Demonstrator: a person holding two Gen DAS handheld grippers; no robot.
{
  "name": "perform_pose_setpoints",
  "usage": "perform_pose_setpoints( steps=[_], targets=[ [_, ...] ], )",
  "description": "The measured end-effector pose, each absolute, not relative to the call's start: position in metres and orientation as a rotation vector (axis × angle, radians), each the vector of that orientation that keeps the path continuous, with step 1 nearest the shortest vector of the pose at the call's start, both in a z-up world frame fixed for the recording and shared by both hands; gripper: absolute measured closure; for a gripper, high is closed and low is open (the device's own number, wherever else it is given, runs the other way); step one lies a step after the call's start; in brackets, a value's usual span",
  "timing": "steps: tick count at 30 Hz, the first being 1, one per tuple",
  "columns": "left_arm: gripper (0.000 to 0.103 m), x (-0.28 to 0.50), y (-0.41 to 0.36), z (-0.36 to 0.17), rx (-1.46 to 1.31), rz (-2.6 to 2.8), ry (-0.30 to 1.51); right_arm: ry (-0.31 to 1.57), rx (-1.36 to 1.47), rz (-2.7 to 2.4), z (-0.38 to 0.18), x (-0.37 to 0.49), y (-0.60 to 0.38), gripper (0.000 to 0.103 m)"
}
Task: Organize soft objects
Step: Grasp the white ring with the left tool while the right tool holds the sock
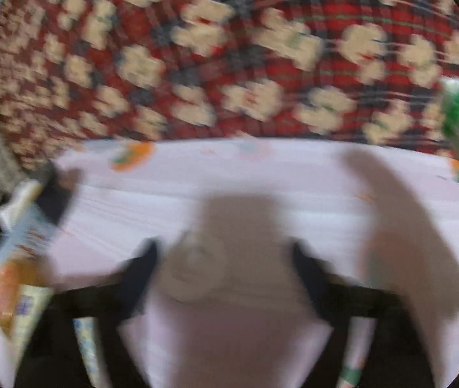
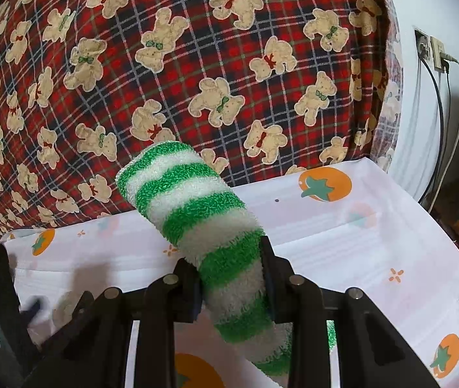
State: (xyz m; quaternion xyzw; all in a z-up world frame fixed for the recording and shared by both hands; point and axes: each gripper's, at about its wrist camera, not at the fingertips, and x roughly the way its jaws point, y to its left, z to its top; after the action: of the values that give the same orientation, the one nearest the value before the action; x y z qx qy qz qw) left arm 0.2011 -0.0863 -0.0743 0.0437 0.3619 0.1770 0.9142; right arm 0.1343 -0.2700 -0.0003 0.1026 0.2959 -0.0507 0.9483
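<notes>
Starting at the left, the left wrist view is heavily motion-blurred: a pale, rounded, soft-looking item (image 1: 193, 268), its kind not discernible, lies on the pale sheet (image 1: 261, 174) between the two black fingers of the left gripper (image 1: 224, 266), whose jaws stand wide apart with neither pad seen pressing on it. In the right wrist view the same gripper appears as a dark, blurred shape at the far left edge. The sheet is thin, smooth and pale pink-white, printed with orange tomato motifs and small orange sparkles, and shows straight fold creases. Behind it rises a soft fleece blanket (image 2: 197, 64) in red and navy plaid, covered with tan teddy bears wearing red or green bows. Moving right, a fuzzy sock (image 2: 197, 213) in green and white bands, roughly tubular with a rounded end, is clamped across its middle by the right gripper (image 2: 231, 278); its free end angles up and to the left over the sheet, towards the blanket, while its other end hangs below the jaws. The right gripper points forward and downward. At the far right stands a white wall (image 2: 423, 123) bearing outlets (image 2: 430, 51) with dark and light cables hanging down.
</notes>
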Motion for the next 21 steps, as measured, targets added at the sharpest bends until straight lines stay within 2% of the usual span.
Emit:
perform_pose_setpoints(
  steps=[4, 6, 7, 8, 13, 15, 19, 21],
  targets=[
    [0.011, 0.223, -0.066, -0.079, 0.08, 0.4, 0.789, 0.601, 0.208, -0.104, -0.001, 0.134, -0.269, 0.07],
    [0.023, 0.241, -0.051, -0.095, 0.026, 0.362, 0.894, 0.603, 0.209, -0.104, 0.0, 0.134, -0.27, 0.07],
    [0.024, 0.244, -0.043, -0.102, -0.007, 0.359, 0.929, 0.603, 0.209, -0.104, 0.0, 0.134, -0.27, 0.07],
    [0.02, 0.25, -0.033, -0.112, -0.049, 0.364, 0.972, 0.603, 0.211, -0.105, 0.0, 0.134, -0.27, 0.07],
    [0.02, 0.252, -0.015, -0.12, -0.076, 0.435, 0.952, 0.612, 0.223, -0.104, -0.001, 0.136, -0.273, 0.07],
    [0.029, 0.248, -0.017, -0.12, -0.08, 0.438, 0.95, 0.617, 0.225, -0.103, -0.002, 0.137, -0.273, 0.07],
    [0.039, 0.252, -0.022, -0.117, -0.064, 0.418, 0.928, 0.624, 0.228, -0.105, -0.004, 0.138, -0.274, 0.07],
    [0.048, 0.258, -0.022, -0.115, -0.046, 0.393, 0.92, 0.624, 0.232, -0.108, -0.004, 0.139, -0.275, 0.07]
  ],
)
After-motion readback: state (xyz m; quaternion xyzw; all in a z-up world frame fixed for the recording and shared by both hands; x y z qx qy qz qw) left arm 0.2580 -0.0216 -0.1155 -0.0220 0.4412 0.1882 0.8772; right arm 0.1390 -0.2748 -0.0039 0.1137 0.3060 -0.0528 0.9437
